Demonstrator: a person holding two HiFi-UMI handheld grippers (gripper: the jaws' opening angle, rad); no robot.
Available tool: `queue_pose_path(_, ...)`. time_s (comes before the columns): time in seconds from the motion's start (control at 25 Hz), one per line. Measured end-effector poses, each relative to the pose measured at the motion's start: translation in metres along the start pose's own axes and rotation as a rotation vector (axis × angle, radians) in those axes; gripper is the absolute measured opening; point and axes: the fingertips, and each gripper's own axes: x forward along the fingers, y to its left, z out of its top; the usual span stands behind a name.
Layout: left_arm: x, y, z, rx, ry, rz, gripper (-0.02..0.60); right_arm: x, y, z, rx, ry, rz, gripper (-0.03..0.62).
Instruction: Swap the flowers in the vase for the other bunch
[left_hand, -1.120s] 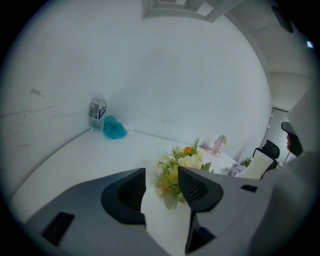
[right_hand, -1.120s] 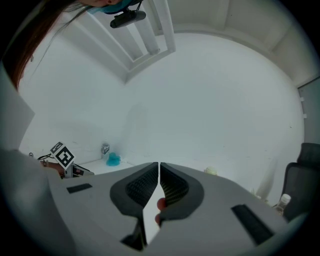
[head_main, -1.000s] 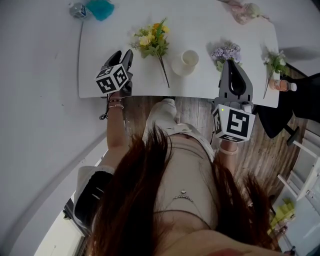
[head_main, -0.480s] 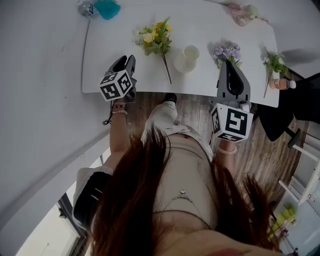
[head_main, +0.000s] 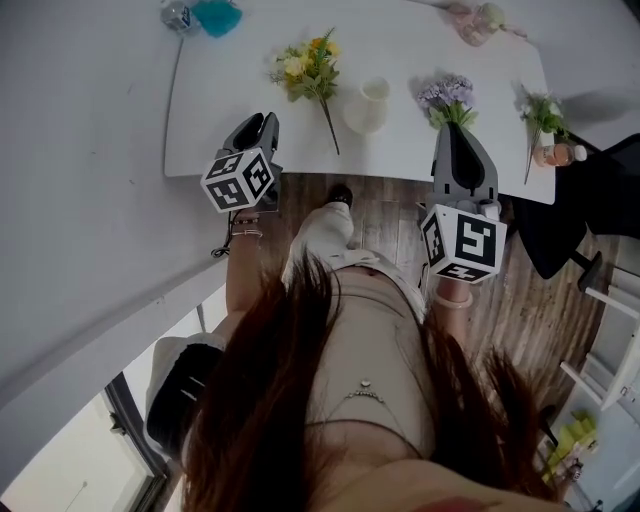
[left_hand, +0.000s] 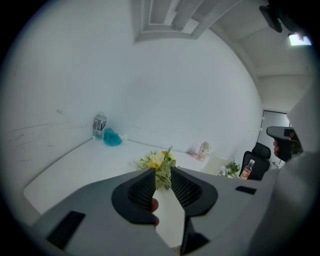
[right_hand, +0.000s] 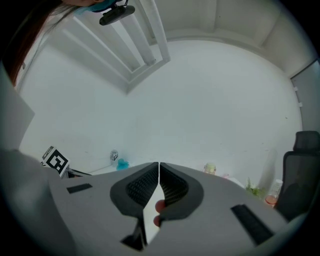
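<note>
White desk (head_main: 250, 100) against a pale wall, wood floor below its front edge. The vase (head_main: 368, 105), a small white cup, stands near the middle of the front edge and looks empty from above. The yellow bunch (head_main: 306, 68) lies just to its left, stem pointing toward the front edge. The purple bunch (head_main: 447, 97) lies to its right, close to the front edge. A smaller green bunch (head_main: 540, 112) sits at the right-hand edge beside a bottle (head_main: 557, 154).

The left gripper (head_main: 258, 127) hangs over the front edge, left of the yellow bunch. Its jaws are closing with nothing between them; the yellow flowers only show through the gap farther off. The right gripper (head_main: 452, 130) has its jaws clenched together on nothing, its tip right at the purple bunch.

With both bunches lying flat, I cannot tell which came out of the vase, so the wrong one could go back in. The light cup could also tip if a stem is pushed in at a slant or a gripper brushes it. A thin stem pinched off-centre may slip or twist free.
</note>
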Motion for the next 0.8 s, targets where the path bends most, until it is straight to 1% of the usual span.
queue_pose_path(0.24, -0.032, -0.03, 0.005, 0.042, -0.062, 0.002, 0.067, -0.023, 0.001, -0.006, 0.02, -0.01, 0.015, 0.029)
queue_pose_path(0.4, -0.057, -0.056, 0.006, 0.074, -0.091, -0.017, 0.046, -0.044, 0.003, -0.009, 0.047, -0.018, 0.024, 0.028)
queue_pose_path(0.72, -0.087, -0.087, 0.002, 0.099, -0.115, -0.032, 0.034, -0.08, -0.005, -0.014, 0.082, -0.027, 0.013, 0.028)
queue_pose_path(0.8, -0.094, -0.093, 0.0, 0.097, -0.121, -0.034, 0.02, -0.088, -0.007, -0.015, 0.085, -0.03, 0.009, 0.028)
